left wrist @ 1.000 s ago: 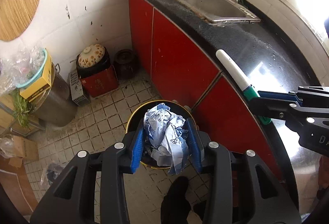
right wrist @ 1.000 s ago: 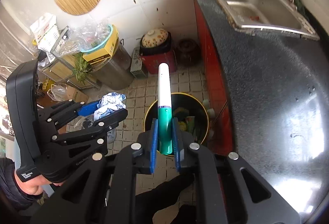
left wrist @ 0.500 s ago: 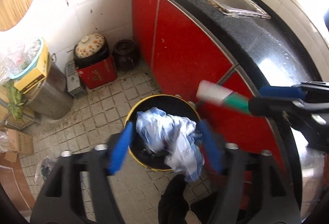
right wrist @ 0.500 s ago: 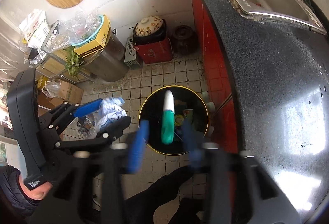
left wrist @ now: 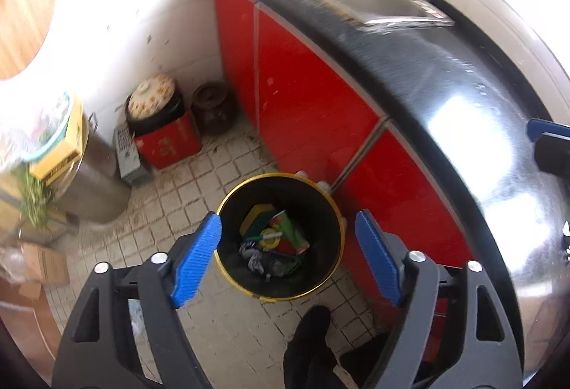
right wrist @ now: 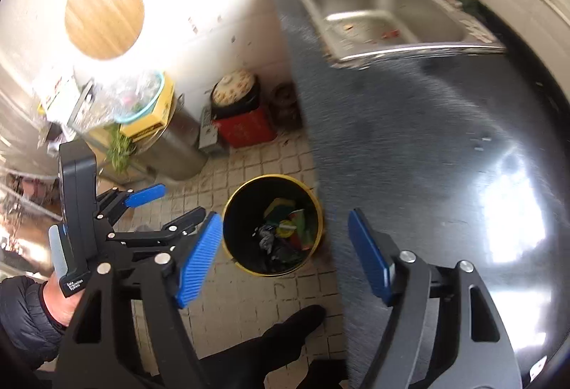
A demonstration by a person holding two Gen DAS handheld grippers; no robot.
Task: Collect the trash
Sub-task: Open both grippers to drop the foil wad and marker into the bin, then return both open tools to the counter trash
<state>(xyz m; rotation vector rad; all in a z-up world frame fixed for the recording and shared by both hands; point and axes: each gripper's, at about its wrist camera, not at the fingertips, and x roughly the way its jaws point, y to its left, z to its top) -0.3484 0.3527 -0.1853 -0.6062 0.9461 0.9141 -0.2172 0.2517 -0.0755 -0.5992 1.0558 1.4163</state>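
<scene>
Opening wide and empty, left gripper and right gripper above yellow-rimmed bin beside counter edge.

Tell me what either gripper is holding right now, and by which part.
Nothing. The left gripper and right gripper are both opening with no object between their fingers; the trash lies in the bin below.

A home kitchen, small and well used. Steel sink with tap set into a dark speckled counter over red cabinet doors. White tiled wall with a round wooden board hung on it. Grubby small-tiled floor crowded with a lidded pot on a red box, a steel drum, greens and a black bin holding wrappers.
</scene>
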